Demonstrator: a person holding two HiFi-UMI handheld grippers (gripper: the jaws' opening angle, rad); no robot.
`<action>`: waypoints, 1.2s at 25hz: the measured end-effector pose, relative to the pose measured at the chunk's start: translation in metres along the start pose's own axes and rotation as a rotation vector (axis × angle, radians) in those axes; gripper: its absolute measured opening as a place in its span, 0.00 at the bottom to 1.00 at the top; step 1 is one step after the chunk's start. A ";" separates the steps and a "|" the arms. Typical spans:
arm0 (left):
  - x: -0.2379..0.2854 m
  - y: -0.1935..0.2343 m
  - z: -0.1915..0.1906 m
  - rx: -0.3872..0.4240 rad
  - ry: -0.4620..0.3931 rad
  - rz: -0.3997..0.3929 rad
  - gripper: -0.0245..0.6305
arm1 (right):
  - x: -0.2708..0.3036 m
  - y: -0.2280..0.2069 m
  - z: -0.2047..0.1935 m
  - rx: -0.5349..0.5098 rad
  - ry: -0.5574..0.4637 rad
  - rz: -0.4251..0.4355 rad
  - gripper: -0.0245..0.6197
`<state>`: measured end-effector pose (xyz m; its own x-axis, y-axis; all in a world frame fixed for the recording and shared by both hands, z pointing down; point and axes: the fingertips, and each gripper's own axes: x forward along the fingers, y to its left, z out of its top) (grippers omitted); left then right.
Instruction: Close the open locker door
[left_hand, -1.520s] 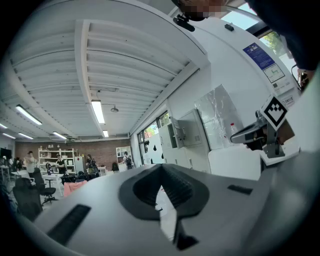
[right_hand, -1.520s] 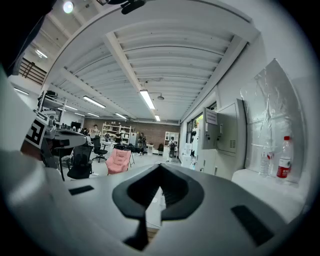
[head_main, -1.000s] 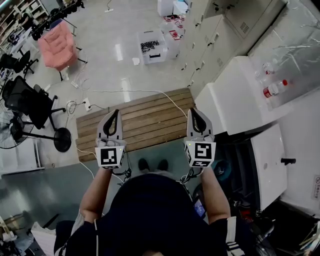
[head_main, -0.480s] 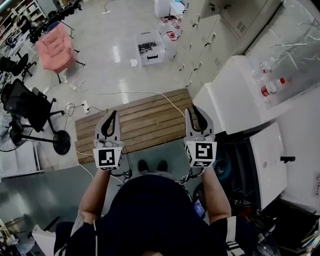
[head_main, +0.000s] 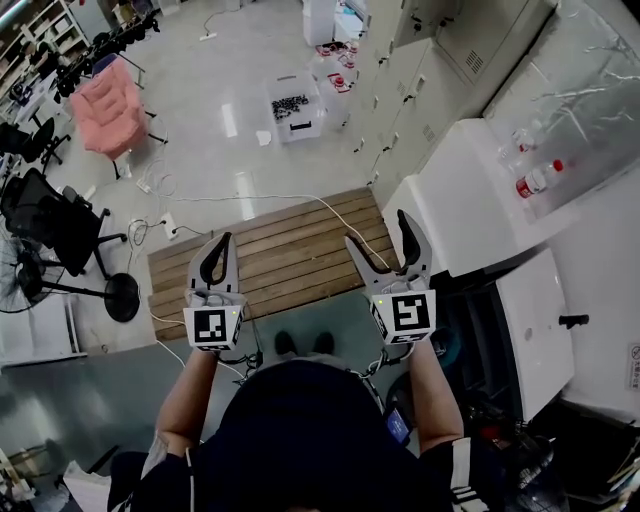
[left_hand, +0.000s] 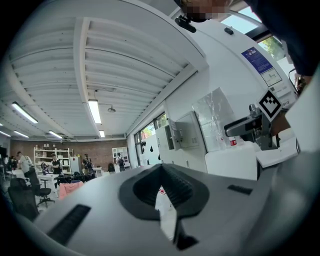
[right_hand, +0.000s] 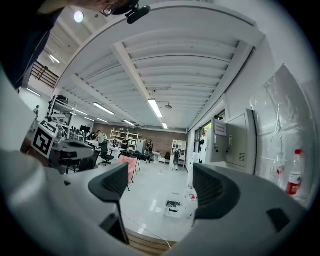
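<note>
1. Head view showed the left gripper (head_main: 219, 243) with its jaws pressed together and nothing between them. It was poised over the near edge of a wooden pallet (head_main: 270, 250).
2. The left gripper view confirmed this: the left gripper's (left_hand: 161, 167) jaws met with only a sliver of light between them.
3. The right gripper (head_main: 377, 230), level with the left one, had its jaws opening. Its own view showed only floor and room in the gap (right_hand: 162, 187), so it held nothing.
4. The open locker door (head_main: 470, 40) (right_hand: 235, 140), grey with a vent, stood swung out from the locker row. It was well ahead of the right gripper, off to its right, and touched neither tool.
5. A white panel with a black handle (head_main: 535, 330) stood just right of the right gripper, behind its tips.
6. A red-capped bottle (head_main: 538, 180) (right_hand: 295, 172) sat further to that gripper's right.
7. A pink chair (head_main: 105, 95) stood far ahead of the left gripper, to its left.
</note>
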<state>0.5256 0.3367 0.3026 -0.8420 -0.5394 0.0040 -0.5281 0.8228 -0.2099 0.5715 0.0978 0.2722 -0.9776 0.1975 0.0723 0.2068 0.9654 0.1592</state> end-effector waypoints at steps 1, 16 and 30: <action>0.000 0.000 0.000 0.000 0.000 -0.001 0.04 | -0.001 -0.001 0.003 0.008 -0.006 0.001 0.69; 0.001 0.016 0.006 -0.021 -0.019 -0.037 0.04 | -0.003 0.005 0.048 -0.023 -0.072 0.003 0.91; 0.018 0.037 0.003 -0.042 -0.020 -0.127 0.04 | 0.013 0.005 0.083 -0.060 -0.070 -0.031 0.94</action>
<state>0.4907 0.3569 0.2918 -0.7662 -0.6426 0.0084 -0.6345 0.7544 -0.1680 0.5563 0.1194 0.1927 -0.9835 0.1808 -0.0020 0.1760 0.9597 0.2190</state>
